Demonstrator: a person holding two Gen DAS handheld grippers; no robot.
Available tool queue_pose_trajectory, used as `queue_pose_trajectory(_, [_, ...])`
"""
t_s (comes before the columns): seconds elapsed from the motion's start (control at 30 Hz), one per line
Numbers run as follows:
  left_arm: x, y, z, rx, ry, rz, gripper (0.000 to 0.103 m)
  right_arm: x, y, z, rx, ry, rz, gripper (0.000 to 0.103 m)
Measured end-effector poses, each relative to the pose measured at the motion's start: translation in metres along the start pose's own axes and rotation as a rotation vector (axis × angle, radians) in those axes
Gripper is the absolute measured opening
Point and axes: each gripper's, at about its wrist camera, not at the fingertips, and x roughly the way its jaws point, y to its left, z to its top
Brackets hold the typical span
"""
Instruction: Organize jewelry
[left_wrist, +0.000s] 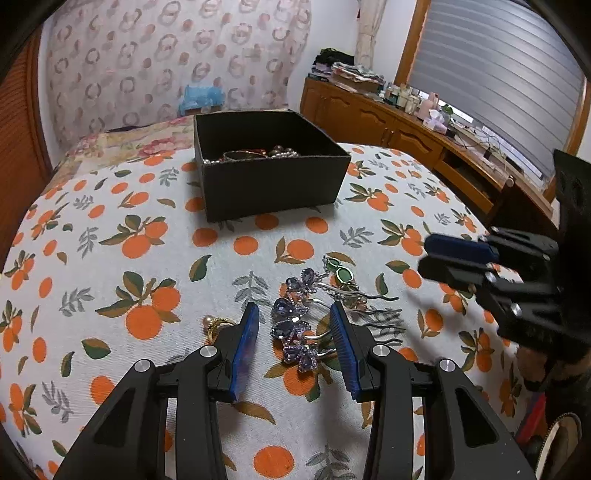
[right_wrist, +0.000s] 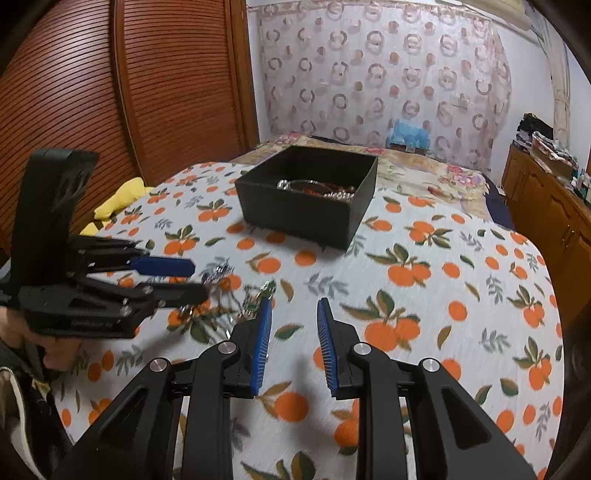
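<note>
A black box holding beads and bangles sits on the orange-print cloth; it also shows in the right wrist view. A purple jewelled hair clip lies between the open fingers of my left gripper. A green-stone hairpin and metal hair combs lie just beyond it. A gold ring with a pearl lies left of the left finger. My right gripper is open and empty above the cloth, right of the jewelry pile. In the left wrist view the right gripper shows at the right edge.
The orange-print cloth covers a bed. A wooden cabinet with bottles and clutter runs along the right. A slatted wooden door stands at the left. A yellow cloth lies at the bed's left edge.
</note>
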Motion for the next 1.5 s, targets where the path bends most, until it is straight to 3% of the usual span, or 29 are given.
queue_pose_trajectory(0.47, [0.007,0.001,-0.001,-0.008,0.016,-0.01,0.037,0.002,0.011,-0.008,-0.021,0.026,0.01,0.029])
queue_pose_trajectory(0.57, [0.007,0.001,-0.002,-0.01,0.017,-0.015,0.023,0.002,0.011,-0.009,-0.02,0.026,0.01,0.033])
queue_pose_trajectory(0.77, [0.002,0.0,-0.002,0.009,0.008,-0.008,0.02,0.001,0.009,-0.011,-0.016,0.03,0.011,0.033])
queue_pose_trajectory(1.13, [-0.027,0.013,-0.005,-0.021,-0.068,0.038,0.02,0.002,0.003,-0.003,-0.004,0.022,0.018,0.033])
queue_pose_trajectory(1.5, [-0.057,0.038,-0.006,-0.075,-0.14,0.084,0.02,0.044,0.005,0.022,-0.004,0.088,0.055,0.033])
